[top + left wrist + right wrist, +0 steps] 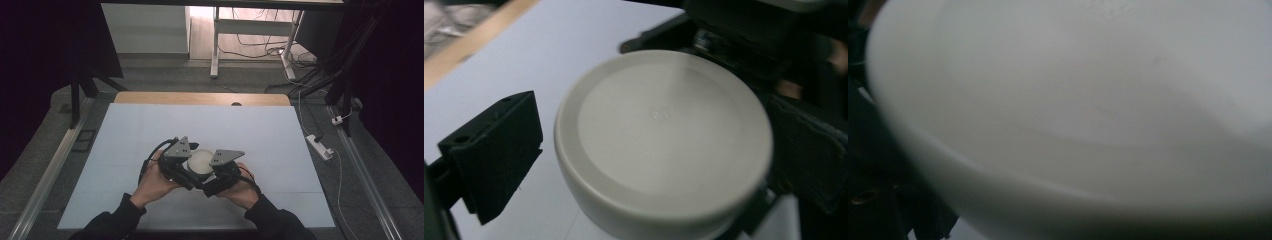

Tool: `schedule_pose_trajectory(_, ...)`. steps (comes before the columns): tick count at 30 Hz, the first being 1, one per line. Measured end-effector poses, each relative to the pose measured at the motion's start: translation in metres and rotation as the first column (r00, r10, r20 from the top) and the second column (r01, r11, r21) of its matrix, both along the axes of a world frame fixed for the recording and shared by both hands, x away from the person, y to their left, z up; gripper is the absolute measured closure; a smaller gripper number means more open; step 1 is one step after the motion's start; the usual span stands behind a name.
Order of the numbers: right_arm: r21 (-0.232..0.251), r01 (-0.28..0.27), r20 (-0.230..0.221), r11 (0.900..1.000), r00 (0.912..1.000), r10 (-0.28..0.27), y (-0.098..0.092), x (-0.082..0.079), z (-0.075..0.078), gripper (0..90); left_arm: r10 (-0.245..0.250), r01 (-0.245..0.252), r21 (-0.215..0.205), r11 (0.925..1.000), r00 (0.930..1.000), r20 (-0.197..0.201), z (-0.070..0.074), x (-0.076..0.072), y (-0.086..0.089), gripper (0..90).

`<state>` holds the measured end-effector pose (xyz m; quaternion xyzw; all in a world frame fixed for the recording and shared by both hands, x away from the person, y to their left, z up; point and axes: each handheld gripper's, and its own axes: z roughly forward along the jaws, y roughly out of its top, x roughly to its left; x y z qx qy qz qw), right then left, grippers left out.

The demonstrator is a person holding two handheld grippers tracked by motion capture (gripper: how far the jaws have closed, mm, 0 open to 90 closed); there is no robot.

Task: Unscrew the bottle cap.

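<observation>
White round lid [663, 145] between spread left gripper [186, 167] jaws, right gripper [216, 181] touching it, grip unclear.

Table [150, 125]: pale blue-white top, wooden strip [200, 98] along the far edge. Floor [240, 75]: grey carpet, paler boards beyond. Metal rails [47, 175] run along both sides of the table. White desk frame [216, 45] stands behind, loose cables beneath it. White power strip [320, 146] lies on the floor at right. Dark curtains [45, 45] hang at left and right. White cabinet [145, 27] at rear.
</observation>
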<state>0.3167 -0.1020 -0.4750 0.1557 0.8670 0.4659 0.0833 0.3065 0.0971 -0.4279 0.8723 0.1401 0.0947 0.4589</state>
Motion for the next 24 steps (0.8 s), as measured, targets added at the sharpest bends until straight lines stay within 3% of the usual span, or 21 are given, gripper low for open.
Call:
schedule_pose_trajectory(3, 0.005, -0.033, -0.014, 0.999, 0.9994, 0.033, 0.0, 0.0, 0.0, 6.5, -0.076, 0.076, 0.021, 0.9969, 0.9971, 0.0, -0.001, 0.002, 0.006, 0.0)
schedule_pose_trajectory(7, 0.009, -0.074, -0.021, 0.997, 0.997, 0.074, 0.002, -0.002, -0.001, 6.5, -0.144, 0.143, -0.04, 0.989, 0.9892, -0.029, -0.005, 0.008, 0.013, 0.0)
schedule_pose_trajectory(10, 0.013, -0.108, -0.021, 0.994, 0.9939, 0.109, 0.004, -0.004, -0.001, 6.5, -0.204, 0.202, -0.065, 0.9773, 0.9783, -0.034, -0.008, 0.01, 0.015, 1.4)
schedule_pose_trajectory(14, 0.016, -0.143, -0.022, 0.99, 0.9894, 0.144, 0.005, -0.006, -0.001, 6.5, -0.256, 0.255, -0.063, 0.9649, 0.9664, -0.016, -0.01, 0.009, 0.014, 2.8)
schedule_pose_trajectory(20, 0.02, -0.155, -0.016, 0.988, 0.9878, 0.155, 0.006, -0.007, 0.0, 6.5, -0.236, 0.236, -0.054, 0.9703, 0.9718, 0.005, -0.009, 0.007, 0.015, 8.0)
schedule_pose_trajectory(24, 0.013, -0.124, -0.01, 0.992, 0.9922, 0.124, 0.005, -0.006, 0.0, 6.5, -0.185, 0.185, -0.055, 0.9813, 0.9828, 0.005, -0.01, 0.007, 0.013, 8.1)
